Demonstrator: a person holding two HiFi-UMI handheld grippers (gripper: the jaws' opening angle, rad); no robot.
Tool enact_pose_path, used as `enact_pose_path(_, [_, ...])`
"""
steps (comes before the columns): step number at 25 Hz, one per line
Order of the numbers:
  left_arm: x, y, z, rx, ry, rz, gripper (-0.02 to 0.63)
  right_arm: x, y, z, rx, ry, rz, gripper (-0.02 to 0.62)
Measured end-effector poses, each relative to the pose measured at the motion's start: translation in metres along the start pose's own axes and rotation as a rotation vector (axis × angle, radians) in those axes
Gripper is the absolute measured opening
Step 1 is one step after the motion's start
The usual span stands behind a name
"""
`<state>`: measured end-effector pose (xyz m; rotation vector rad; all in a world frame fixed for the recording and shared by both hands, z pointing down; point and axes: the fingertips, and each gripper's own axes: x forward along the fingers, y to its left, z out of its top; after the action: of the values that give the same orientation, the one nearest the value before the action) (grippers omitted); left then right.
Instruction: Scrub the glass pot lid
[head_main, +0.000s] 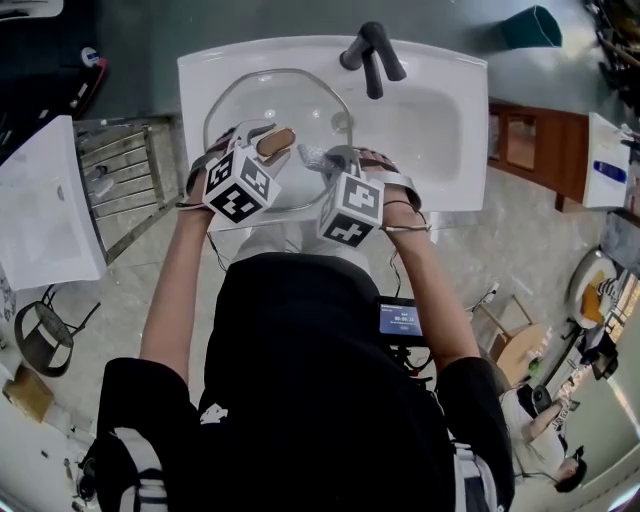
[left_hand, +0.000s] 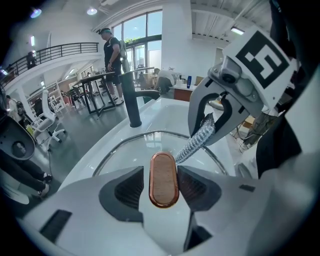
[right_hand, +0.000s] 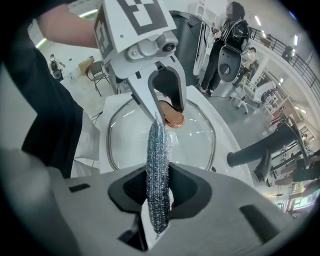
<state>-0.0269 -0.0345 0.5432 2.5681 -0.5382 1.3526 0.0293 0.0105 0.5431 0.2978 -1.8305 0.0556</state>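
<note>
Nearest me, the right tool (right_hand: 159, 187) is clenched on a silvery wire scourer (right_hand: 159, 150). The pad stands on edge and sticks out well past the jaw tips. Its far end comes down onto the glass just to the right of the left tool (left_hand: 161, 172) and seems to touch there. The left tool's jaws stand to either side of the lid's copper-coloured handle (right_hand: 172, 119). The handle sits between the pads, but a sliver of gap shows on at least one side, so I read that tool as loose around it, not gripping.

The glass lid (head_main: 250, 100) lies directly under both tools, flat in the basin of the white sink (head_main: 430, 120), dome and handle upward and rim down. The lid is round, so only the handle gives it a direction. The handle's long axis runs straight out along the left tool's jaws, away from the person and roughly toward the dark tap (head_main: 372, 55) beyond the tool tips.

To scrub well, I'd want the left tool to close firmly on the handle's long sides first, because a loose lid will likely slide or spin in the wet basin. Then the scourer should work in short strokes outward from the handle to the rim, with the right tool tilted so more than the tip bears on the glass.
</note>
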Motion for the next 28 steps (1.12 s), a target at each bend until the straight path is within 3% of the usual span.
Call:
enact_pose_path(9, [-0.031,0.006,0.014,-0.018,-0.057,0.025,0.186,-0.017,-0.017,-0.003,0.026,0.014,-0.046,0.075])
enact_pose_path(14, [-0.052,0.008,0.027,-0.013,-0.090,0.059,0.184,-0.041,-0.033,0.007,0.081,-0.037,-0.095,0.075])
enact_pose_path(21, [-0.094,0.019,0.066,-0.020,-0.211,0.148,0.161,-0.101,-0.073,0.042,0.151,-0.233,-0.264,0.075])
enact_pose_path(28, [-0.159,0.051,0.118,-0.047,-0.371,0.284,0.060,-0.187,-0.127,0.087,0.286,-0.519,-0.425,0.075])
